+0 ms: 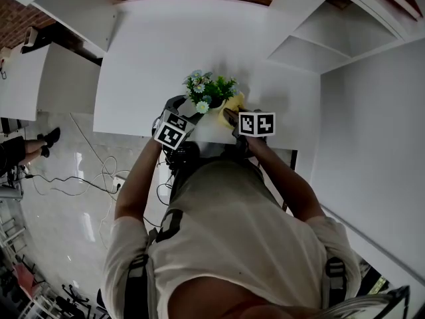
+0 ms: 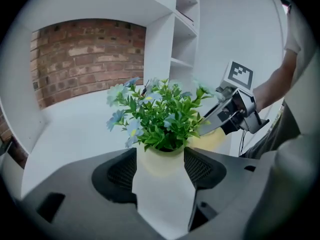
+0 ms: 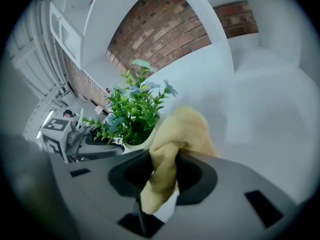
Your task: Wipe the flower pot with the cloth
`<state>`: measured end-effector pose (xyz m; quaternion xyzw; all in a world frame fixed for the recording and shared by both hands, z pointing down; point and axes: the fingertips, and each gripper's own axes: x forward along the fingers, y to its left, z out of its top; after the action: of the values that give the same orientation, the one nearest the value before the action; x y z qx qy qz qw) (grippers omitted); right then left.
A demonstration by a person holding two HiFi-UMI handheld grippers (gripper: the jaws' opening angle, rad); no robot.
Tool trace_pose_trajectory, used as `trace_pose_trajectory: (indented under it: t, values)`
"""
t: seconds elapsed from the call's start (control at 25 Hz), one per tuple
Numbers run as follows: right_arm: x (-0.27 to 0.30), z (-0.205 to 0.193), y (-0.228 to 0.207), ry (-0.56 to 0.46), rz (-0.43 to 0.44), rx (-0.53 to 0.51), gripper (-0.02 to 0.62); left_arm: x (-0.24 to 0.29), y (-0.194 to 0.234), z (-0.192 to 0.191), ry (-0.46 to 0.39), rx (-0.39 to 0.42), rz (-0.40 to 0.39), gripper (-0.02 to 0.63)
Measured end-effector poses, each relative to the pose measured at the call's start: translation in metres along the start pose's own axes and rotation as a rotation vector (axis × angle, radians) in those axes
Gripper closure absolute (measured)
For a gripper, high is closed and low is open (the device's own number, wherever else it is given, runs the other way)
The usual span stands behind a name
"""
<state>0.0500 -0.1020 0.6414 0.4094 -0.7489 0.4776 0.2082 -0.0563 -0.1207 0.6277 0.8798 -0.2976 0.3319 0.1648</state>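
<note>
Yellow cloth in right gripper, beside flower pot in left gripper

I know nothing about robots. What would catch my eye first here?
A small flower pot of green leaves and pale blue flowers stands near the front edge of the white table, clamped by the left gripper. Just to its right, the right gripper pinches a bunched yellow cloth.
</note>
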Motion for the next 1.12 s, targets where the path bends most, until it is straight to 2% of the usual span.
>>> trace_pose_trajectory:
  t: [0.16,0.4,0.52,0.72,0.92,1.12]
  values:
    - [0.004,0.006,0.001,-0.001,-0.013,-0.029,0.472,0.008,-0.006,0.000,0.023,0.013,-0.035,0.305]
    - [0.009,-0.017,0.018,0.039,0.000,-0.041,0.472,0.012,-0.015,0.005,0.003,-0.107,0.084,0.314]
    - [0.014,-0.025,0.027,0.051,0.018,-0.043,0.472,0.014,-0.028,0.005,0.002,-0.125,0.071,0.316]
    - [0.012,-0.018,0.024,0.040,0.027,-0.044,0.472,0.004,-0.041,0.001,0.023,-0.047,-0.053,0.321]
    - [0.004,-0.004,0.011,0.004,0.009,-0.028,0.472,-0.006,-0.017,0.006,0.013,-0.019,-0.036,0.319]
    - [0.003,0.005,0.008,-0.006,-0.002,-0.052,0.472,0.006,-0.017,0.013,0.011,0.009,-0.068,0.318]
